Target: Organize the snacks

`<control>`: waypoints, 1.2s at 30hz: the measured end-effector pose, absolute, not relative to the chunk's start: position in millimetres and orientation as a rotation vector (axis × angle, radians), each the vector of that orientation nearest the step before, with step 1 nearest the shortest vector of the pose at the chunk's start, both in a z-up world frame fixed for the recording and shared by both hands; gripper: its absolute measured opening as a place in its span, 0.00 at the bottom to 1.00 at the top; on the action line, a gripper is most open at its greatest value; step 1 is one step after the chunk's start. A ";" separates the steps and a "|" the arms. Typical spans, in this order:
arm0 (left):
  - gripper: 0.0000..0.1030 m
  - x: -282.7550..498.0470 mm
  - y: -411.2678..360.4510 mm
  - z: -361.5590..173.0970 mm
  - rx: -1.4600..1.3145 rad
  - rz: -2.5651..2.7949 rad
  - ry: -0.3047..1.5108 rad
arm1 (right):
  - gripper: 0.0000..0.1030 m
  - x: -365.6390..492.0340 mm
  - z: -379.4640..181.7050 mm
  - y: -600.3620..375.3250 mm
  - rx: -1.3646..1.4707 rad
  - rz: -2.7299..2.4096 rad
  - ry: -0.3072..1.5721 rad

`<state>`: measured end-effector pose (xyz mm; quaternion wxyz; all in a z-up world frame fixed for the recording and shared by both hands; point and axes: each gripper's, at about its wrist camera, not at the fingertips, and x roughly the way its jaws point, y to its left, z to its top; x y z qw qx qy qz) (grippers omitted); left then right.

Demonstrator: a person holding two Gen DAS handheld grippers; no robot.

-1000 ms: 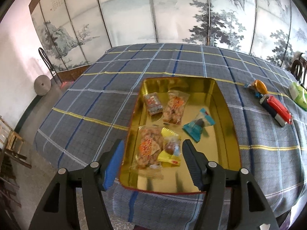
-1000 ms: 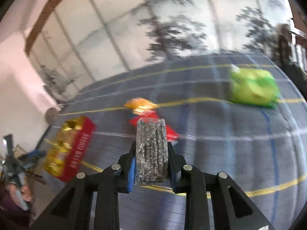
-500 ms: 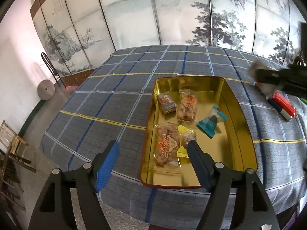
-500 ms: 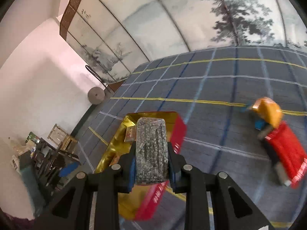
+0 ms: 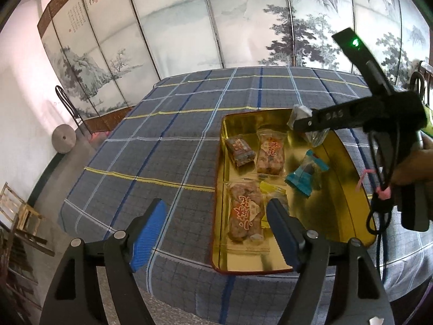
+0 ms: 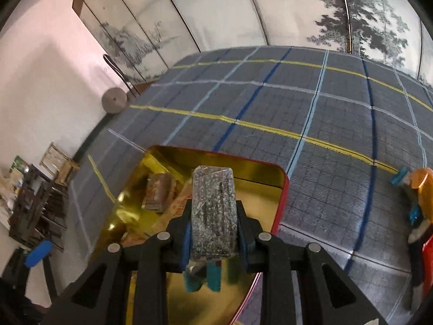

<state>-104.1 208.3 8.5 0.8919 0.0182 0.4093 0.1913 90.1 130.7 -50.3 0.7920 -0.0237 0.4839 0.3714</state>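
A gold tin tray (image 5: 351, 178) with a red rim lies on the plaid tablecloth and holds several wrapped snacks, among them a blue packet (image 5: 304, 174) and an orange-print packet (image 5: 245, 211). My left gripper (image 5: 216, 233) is open and empty above the tray's near left corner. My right gripper (image 6: 213, 222) is shut on a dark sesame bar in clear wrap (image 6: 212, 211) and holds it over the tray's far end (image 6: 281, 189). The right gripper (image 5: 303, 120) also shows in the left wrist view, with the bar's wrapper (image 5: 300, 112) at its tip.
Loose snacks lie on the cloth to the right of the tray: an orange packet (image 6: 422, 187) and a red one (image 6: 427, 260). A painted folding screen (image 5: 243, 19) stands behind the table. A chair (image 5: 67, 103) and a wooden stool (image 5: 21, 211) stand at the left.
My right gripper has carried the sesame bar leftward from the loose snacks to above the tray's far end. My left gripper has drifted left, still open.
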 end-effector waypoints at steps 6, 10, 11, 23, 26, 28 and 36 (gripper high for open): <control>0.72 -99.6 211.9 2.0 0.029 0.392 0.867 | 0.26 96.1 -55.4 143.2 -0.093 0.795 1.042; 0.72 -97.0 211.7 -2.1 0.027 0.387 0.880 | 0.29 94.6 -57.2 152.3 -0.112 0.813 1.043; 0.72 -96.5 211.6 -3.0 0.026 0.387 0.883 | 0.29 93.7 -56.5 154.4 -0.117 0.814 1.037; 0.72 -95.4 210.3 0.8 0.033 0.388 0.871 | 0.41 85.9 -24.0 103.5 -0.064 0.830 0.938; 0.73 -95.0 207.6 3.1 0.028 0.366 0.864 | 0.52 93.0 -10.9 50.5 -0.132 0.773 0.903; 0.73 -93.1 203.9 3.2 0.024 0.350 0.867 | 0.53 106.7 -7.2 10.7 -0.171 0.724 0.910; 0.74 -72.5 176.3 -5.1 0.056 0.301 0.910 | 0.61 171.9 -24.2 -50.9 -0.316 0.644 1.049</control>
